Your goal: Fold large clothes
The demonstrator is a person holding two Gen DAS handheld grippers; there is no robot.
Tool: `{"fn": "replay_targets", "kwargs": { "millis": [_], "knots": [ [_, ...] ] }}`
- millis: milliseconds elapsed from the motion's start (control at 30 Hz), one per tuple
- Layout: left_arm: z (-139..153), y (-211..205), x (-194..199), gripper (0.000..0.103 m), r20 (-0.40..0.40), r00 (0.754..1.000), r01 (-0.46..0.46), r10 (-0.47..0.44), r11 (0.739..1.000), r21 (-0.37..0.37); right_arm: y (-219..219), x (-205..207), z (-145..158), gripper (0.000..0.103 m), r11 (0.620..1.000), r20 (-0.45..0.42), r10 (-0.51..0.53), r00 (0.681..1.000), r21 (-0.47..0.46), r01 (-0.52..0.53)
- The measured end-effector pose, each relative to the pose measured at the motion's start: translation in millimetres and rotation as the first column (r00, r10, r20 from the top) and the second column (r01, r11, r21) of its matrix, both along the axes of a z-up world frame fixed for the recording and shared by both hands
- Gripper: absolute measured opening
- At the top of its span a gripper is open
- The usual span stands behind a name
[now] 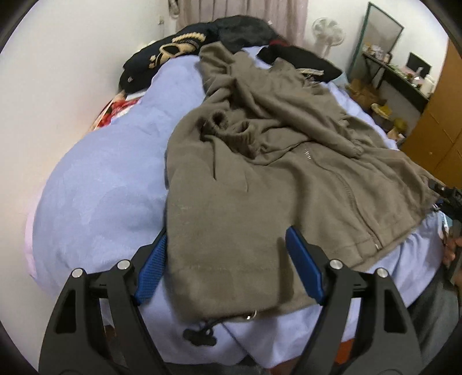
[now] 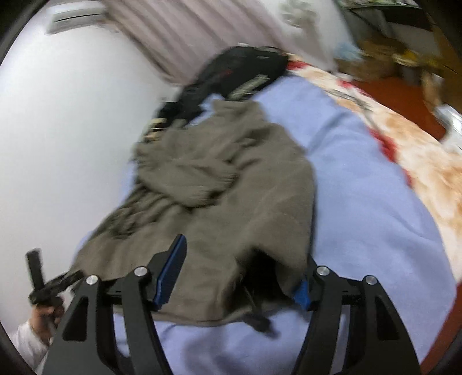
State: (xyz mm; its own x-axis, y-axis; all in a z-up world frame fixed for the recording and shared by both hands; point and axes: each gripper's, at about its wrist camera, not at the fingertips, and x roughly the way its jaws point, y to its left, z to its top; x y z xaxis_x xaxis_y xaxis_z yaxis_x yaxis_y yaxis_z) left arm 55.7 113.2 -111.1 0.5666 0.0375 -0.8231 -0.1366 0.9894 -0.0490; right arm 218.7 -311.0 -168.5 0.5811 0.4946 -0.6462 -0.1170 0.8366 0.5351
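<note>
Left gripper (image 1: 228, 265): jaws wide apart, straddling the near hem of the olive-brown fleece zip hoodie (image 1: 260, 173). One blue pad (image 1: 151, 271) sits half under the garment's left edge, the other rests on top of the cloth. Nothing is clamped.

The hoodie lies on the bed with the pale blue sheet (image 1: 101, 187). Its body is spread roughly flat, its sleeves and hood are bunched across the upper half, and the black drawstring toggle (image 1: 199, 336) hangs over the near edge. A dark pile of clothes (image 1: 179, 49) touches its far end.

Right gripper (image 2: 239, 274): jaws also apart, over the hem at the hoodie's (image 2: 231, 187) other near corner. The right-hand pad is partly hidden by a raised flap of cloth, so I cannot tell whether it sits under a layer or beside it.

Risks, as judged:
- Closing here could pinch one layer only, or the sheet with the hem, because the left pad lies low against the bedding.
- The crumpled sleeves would be trapped inside any fold made now, which would give a lumpy result.
- The dangling drawstring could snag on a finger.

View differences:
- The left wrist view is sharp. It shows the zip line, the ribbed cuffs, the desk, the standing fan (image 1: 327, 31) and the wooden wardrobe (image 1: 441, 121).
- The right wrist view is motion-blurred. It alone shows the red and cream patterned blanket (image 2: 410, 155) along the bed's far side and the wall air conditioner (image 2: 76, 17).
</note>
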Motion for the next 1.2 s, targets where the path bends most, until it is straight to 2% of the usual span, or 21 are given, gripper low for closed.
{"fn": "replay_targets", "kwargs": {
  "millis": [100, 233, 333, 367, 467, 567, 600, 633, 667, 700, 733, 800, 833, 933, 967, 1200],
  "knots": [
    [0, -9, -5, 0.080, 0.034, 0.999, -0.010, 0.011, 1.000, -0.029, -14, 9, -15, 0.065, 0.996, -0.075, -0.014, 0.997, 0.091, 0.021],
    [-1, -29, -8, 0.080, 0.062, 0.995, 0.082, -0.080, 0.996, -0.038, -10, 7, -11, 0.065, 0.981, -0.028, 0.073, 0.997, 0.184, -0.067],
    [-6, -31, 5, 0.080, 0.021, 0.997, 0.078, -0.078, 0.997, -0.012, -8, 10, -11, 0.065, 0.998, -0.046, -0.023, 0.999, 0.059, 0.025],
    [-9, -29, 10, 0.080, 0.012, 0.998, 0.070, -0.069, 0.997, -0.022, -9, 13, -12, 0.065, 0.997, -0.048, -0.030, 0.998, 0.070, 0.033],
    [-14, -22, 23, 0.083, -0.017, 0.999, 0.041, -0.042, 0.996, -0.080, -3, 25, -18, 0.065, 0.997, -0.052, -0.006, 0.999, 0.075, 0.010],
    [-12, -21, 30, 0.082, -0.020, 1.000, 0.013, -0.015, 0.993, -0.118, 16, 37, -23, 0.064, 0.999, -0.071, 0.043, 0.997, 0.012, -0.043],
    [-10, -21, 30, 0.074, -0.019, 1.000, 0.007, -0.009, 0.992, -0.126, 21, 40, -26, 0.053, 0.998, -0.085, 0.057, 0.995, -0.008, -0.058],
    [-8, -21, 31, 0.067, -0.021, 1.000, -0.004, 0.002, 0.992, -0.126, 21, 40, -28, 0.034, 0.998, -0.099, 0.064, 0.993, -0.016, -0.066],
    [-4, -21, 31, 0.052, -0.020, 1.000, -0.014, 0.012, 0.993, -0.120, 21, 40, -27, 0.032, 0.998, -0.100, 0.057, 0.993, -0.026, -0.060],
    [-1, -19, 31, 0.032, -0.016, 1.000, -0.018, 0.016, 0.991, -0.131, 22, 38, -24, 0.025, 0.998, -0.090, 0.053, 0.995, -0.024, -0.055],
    [2, -17, 31, 0.023, -0.013, 1.000, -0.012, 0.010, 0.988, -0.154, 20, 37, -21, 0.020, 0.999, -0.080, 0.048, 0.996, -0.013, -0.049],
    [10, -13, 30, 0.011, 0.003, 1.000, 0.012, -0.011, 0.976, -0.218, 12, 33, -13, 0.016, 0.998, -0.065, 0.040, 0.997, 0.046, -0.038],
    [15, -13, 29, 0.010, 0.022, 0.999, 0.031, -0.027, 0.973, -0.230, 10, 31, -11, 0.013, 0.997, -0.063, 0.047, 0.997, 0.070, -0.042],
    [30, -14, 25, 0.010, 0.069, 0.996, 0.076, -0.061, 0.966, -0.248, 7, 26, 3, 0.012, 0.993, -0.033, 0.070, 0.997, 0.100, -0.067],
    [34, -13, 23, 0.009, 0.082, 0.995, 0.081, -0.061, 0.961, -0.266, 3, 24, 8, 0.012, 0.988, -0.030, 0.073, 0.997, 0.136, -0.068],
    [68, -6, 5, 0.009, 0.196, 0.979, 0.115, -0.047, 0.930, -0.349, -22, 9, 50, 0.010, 0.971, 0.045, 0.026, 0.999, 0.235, -0.036]
  ]
}}
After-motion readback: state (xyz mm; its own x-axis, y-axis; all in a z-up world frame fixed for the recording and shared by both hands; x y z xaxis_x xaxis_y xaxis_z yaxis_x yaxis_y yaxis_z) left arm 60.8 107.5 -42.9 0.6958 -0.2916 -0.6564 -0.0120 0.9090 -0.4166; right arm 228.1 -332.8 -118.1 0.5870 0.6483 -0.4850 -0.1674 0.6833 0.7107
